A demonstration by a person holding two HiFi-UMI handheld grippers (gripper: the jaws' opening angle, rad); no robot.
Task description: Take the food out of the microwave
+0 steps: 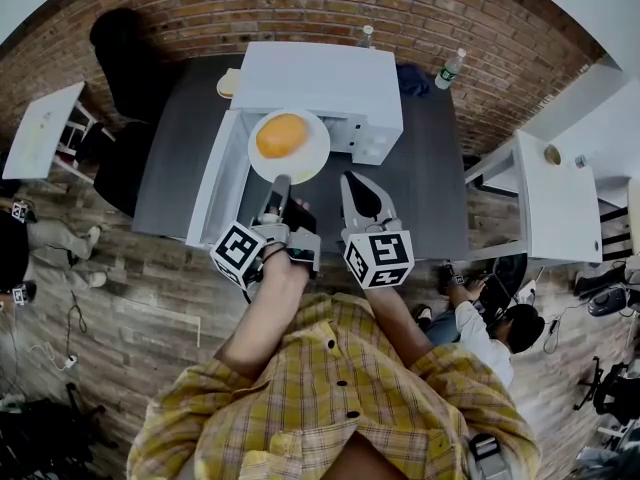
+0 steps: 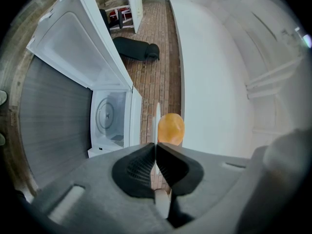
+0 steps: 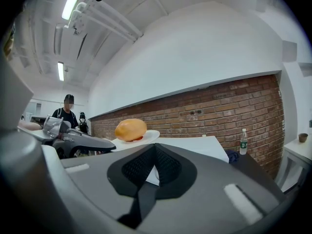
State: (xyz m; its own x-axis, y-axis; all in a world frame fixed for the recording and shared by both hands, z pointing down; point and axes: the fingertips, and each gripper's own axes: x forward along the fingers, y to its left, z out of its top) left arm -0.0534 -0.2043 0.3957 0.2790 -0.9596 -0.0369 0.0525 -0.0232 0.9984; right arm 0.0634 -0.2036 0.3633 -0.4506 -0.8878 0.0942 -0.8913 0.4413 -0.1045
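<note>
Two grippers sit level in the head view: the left gripper (image 1: pixel 278 183) pinches the near rim of the white plate (image 1: pixel 316 160), which carries the orange food (image 1: pixel 281 135) at the front of the open microwave (image 1: pixel 320 83), with the right gripper (image 1: pixel 362 200) just beside it. In the left gripper view the jaws clamp the plate edge-on, with the food straight ahead beyond the pinch and clear of the oven. In the right gripper view the pads are pressed together on nothing and the plate lies ahead to its left, so the left hand is likely the one to carry it.
</note>
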